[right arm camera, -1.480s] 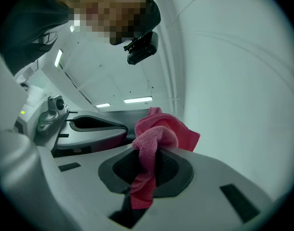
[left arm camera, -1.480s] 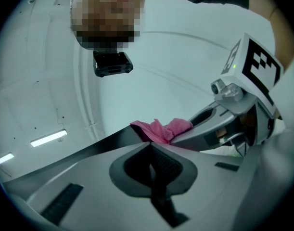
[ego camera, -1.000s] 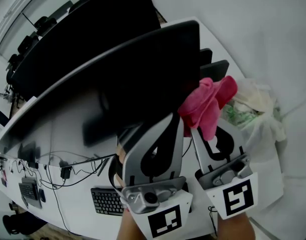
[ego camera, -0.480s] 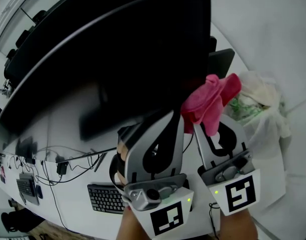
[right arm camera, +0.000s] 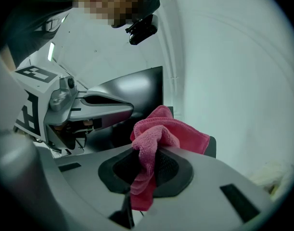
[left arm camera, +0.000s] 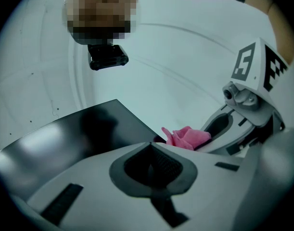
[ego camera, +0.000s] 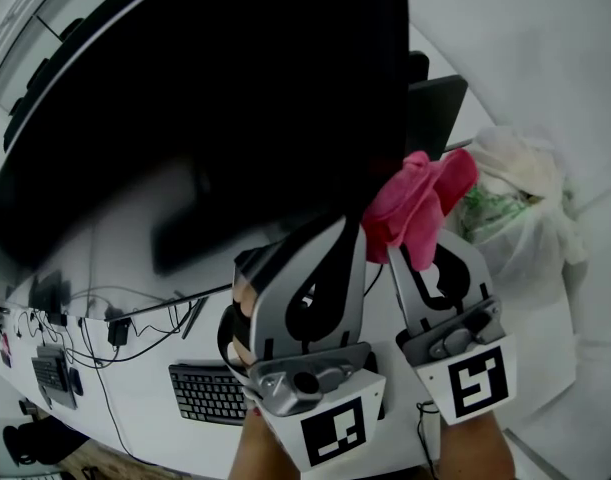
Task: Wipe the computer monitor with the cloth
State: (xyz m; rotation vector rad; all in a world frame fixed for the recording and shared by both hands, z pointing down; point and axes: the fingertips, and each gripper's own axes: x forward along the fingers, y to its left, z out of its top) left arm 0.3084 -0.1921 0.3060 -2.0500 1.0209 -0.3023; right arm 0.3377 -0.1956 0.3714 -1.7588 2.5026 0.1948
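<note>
A big black computer monitor (ego camera: 215, 88) fills the upper left of the head view, its screen dark. My right gripper (ego camera: 405, 253) is shut on a pink cloth (ego camera: 415, 203), which bunches up above the jaw tips just right of the monitor's lower right corner. In the right gripper view the cloth (right arm camera: 161, 131) hangs down between the pads of the gripper (right arm camera: 147, 165). My left gripper (ego camera: 340, 230) is shut, close beside the right one, with its tip at the monitor's lower edge. The left gripper view shows the monitor (left arm camera: 74, 134) beyond the closed jaws and the cloth (left arm camera: 187, 137) to the right.
On the white desk (ego camera: 135, 388) below the monitor lie a black keyboard (ego camera: 207, 393) and several cables (ego camera: 135, 318). A white plastic bag (ego camera: 515, 198) with crumpled contents sits at the right. A smaller dark screen (ego camera: 435, 108) stands behind the monitor's right edge.
The monitor has grown and now fills more of the head view, its top edge out of frame. Both grippers and the cloth keep almost the same place, close to its corner.
</note>
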